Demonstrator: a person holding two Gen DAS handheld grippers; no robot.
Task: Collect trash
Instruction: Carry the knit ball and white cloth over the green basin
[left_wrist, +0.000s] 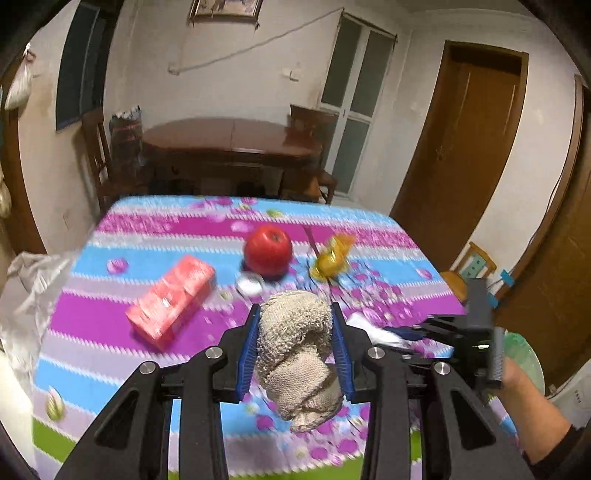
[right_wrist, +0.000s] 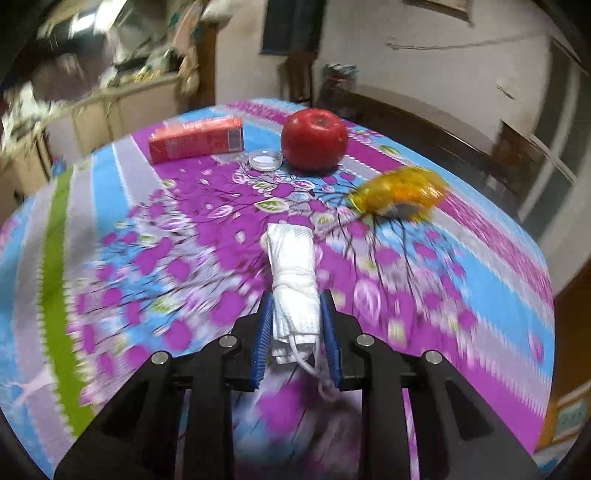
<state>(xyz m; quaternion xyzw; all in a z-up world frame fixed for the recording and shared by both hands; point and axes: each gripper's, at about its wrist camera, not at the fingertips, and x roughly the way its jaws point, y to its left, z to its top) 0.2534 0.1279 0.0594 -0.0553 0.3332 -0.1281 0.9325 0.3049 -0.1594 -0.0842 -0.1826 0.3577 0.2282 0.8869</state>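
My left gripper (left_wrist: 295, 314) is shut on a balled beige knitted cloth (left_wrist: 297, 354) and holds it above the table. My right gripper (right_wrist: 296, 299) is shut on a rolled white face mask (right_wrist: 294, 280), its ear loop hanging behind the jaws; it also shows in the left wrist view (left_wrist: 402, 332) at the right. On the flowered tablecloth (right_wrist: 184, 240) lie a red carton (right_wrist: 197, 138), a red apple (right_wrist: 314, 138), a small white lid (right_wrist: 266, 160) and a crumpled yellow wrapper (right_wrist: 400, 192).
A grey plastic bag (left_wrist: 26, 306) hangs off the table's left edge. A green bin (left_wrist: 524, 362) stands low at the right. A dark wooden table (left_wrist: 232, 142) with chairs is beyond. A brown door (left_wrist: 465, 140) is at the right.
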